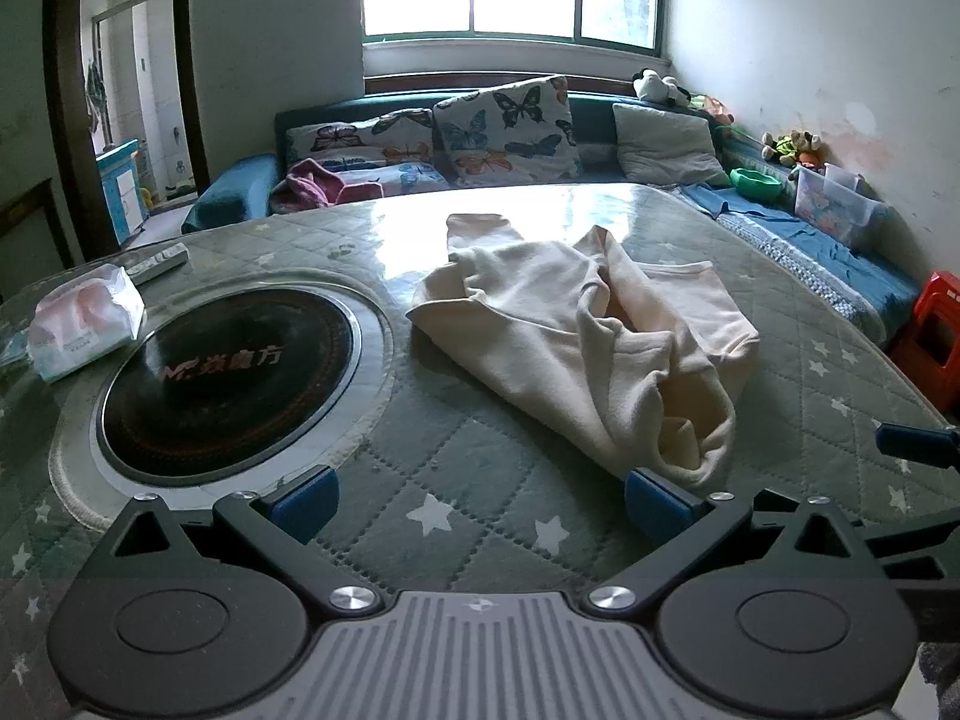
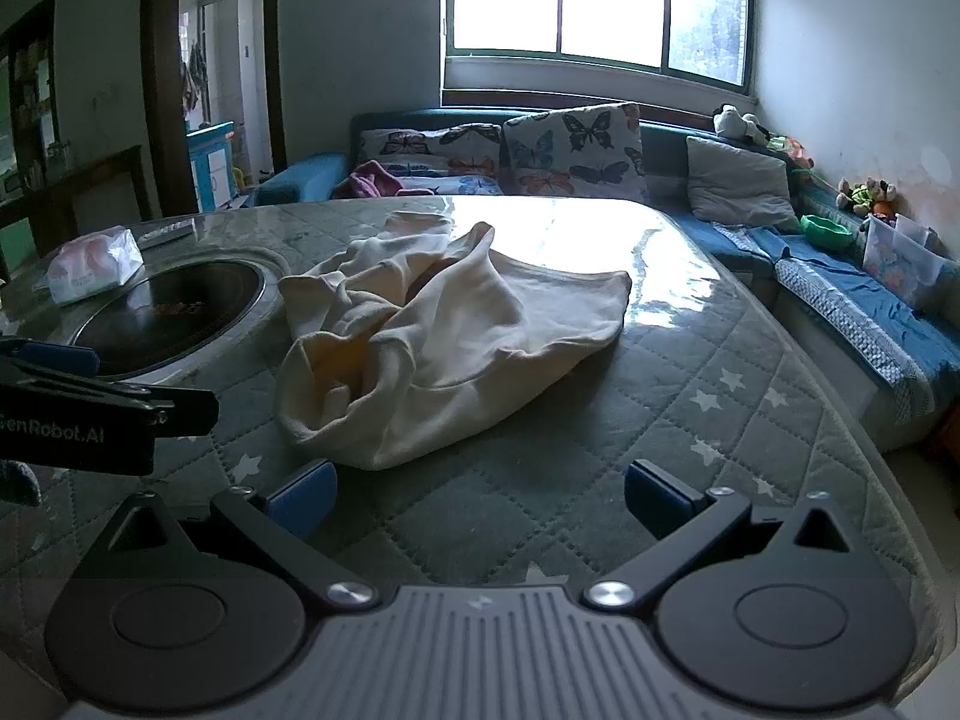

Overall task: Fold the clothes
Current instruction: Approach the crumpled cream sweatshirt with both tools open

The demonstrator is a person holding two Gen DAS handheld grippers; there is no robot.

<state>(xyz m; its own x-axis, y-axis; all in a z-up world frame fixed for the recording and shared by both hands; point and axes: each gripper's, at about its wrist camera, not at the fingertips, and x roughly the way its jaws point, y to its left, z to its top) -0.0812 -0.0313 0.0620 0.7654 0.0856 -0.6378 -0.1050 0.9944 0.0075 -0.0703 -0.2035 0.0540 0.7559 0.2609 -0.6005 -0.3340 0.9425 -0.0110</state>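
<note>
A cream garment lies crumpled in a heap on the table's green quilted star-print cover. My left gripper hovers open at the table's near side; its right blue fingertip is close to the garment's near hem, with nothing between the fingers. My right gripper is open too, just short of the garment's near edge, holding nothing. The left gripper's body also shows at the left edge of the right wrist view, and a blue fingertip of the right gripper at the right edge of the left wrist view.
A round black cooktop is set into the table left of the garment. A tissue pack and a remote lie beyond it. A sofa with butterfly cushions runs behind; a red stool stands right.
</note>
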